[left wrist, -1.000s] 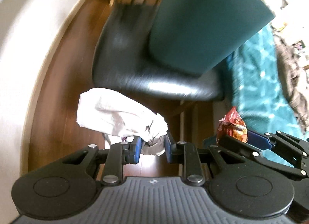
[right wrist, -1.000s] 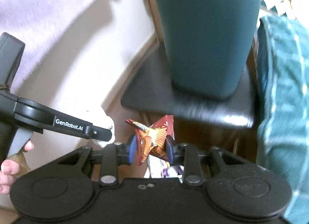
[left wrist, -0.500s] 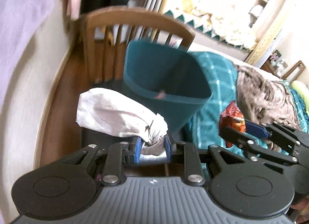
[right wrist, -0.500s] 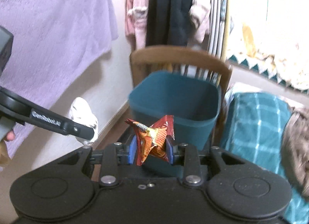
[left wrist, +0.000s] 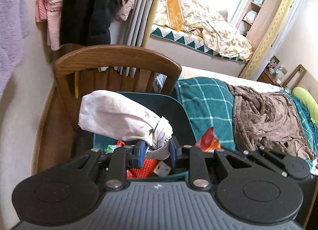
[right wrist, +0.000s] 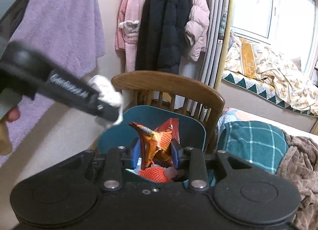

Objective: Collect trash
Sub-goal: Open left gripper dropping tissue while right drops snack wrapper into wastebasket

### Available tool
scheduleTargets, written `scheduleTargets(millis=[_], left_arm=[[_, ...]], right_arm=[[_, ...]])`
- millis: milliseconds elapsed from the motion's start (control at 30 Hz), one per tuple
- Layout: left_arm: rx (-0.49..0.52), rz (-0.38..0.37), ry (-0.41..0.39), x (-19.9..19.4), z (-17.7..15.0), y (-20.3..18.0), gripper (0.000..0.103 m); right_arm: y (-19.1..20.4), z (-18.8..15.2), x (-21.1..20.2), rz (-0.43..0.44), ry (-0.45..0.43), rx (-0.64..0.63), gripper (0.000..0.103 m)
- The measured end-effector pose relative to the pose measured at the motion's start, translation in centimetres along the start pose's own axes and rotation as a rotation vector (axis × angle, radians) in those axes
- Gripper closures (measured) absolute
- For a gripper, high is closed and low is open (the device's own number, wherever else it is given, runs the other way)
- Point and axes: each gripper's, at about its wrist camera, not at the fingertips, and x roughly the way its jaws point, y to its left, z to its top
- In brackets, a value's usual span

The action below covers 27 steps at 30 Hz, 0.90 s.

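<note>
Both grippers have come up a lot since a second ago: back then the teal bin (left wrist: 178,111) was seen blurry from low down by the chair seat, and now both cameras look down into its open mouth. Left gripper (left wrist: 156,149) is pinching the knotted end of a white crumpled tissue wad (left wrist: 119,116), which sticks out toward 10 o'clock over the bin's near-left rim. Right gripper (right wrist: 155,150) is clamped on an orange-red snack wrapper (right wrist: 157,140), held right above the bin opening; in the left view that wrapper peeks out at about 3 o'clock of the tissue. Down inside the bin there's already orange mesh netting (right wrist: 155,174) and a small carton (left wrist: 162,168). Bin sits on a wooden chair (left wrist: 119,59), backrest at 12 o'clock. Off at 3 o'clock is a bed with a teal plaid blanket (left wrist: 206,107) and a brown throw (left wrist: 264,115); coats (right wrist: 165,21) hang on the wall behind the chair.
</note>
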Motion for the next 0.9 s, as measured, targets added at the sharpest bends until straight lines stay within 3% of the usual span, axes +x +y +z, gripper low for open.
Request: scheduleTargets(millis=[467,900], left_arm=[[0.021,0.085,0.165,9.8,-0.8,0.8,0.079],[0.067,0.134,0.280,14.9,-2.2,1.0,0.078]], right_arm=[[-1.3,-1.8,7.8,-0.014,0.165,0.015,0.072],[-0.8,-2.8,11.4,-0.004,0.252,-0.043,0.072]])
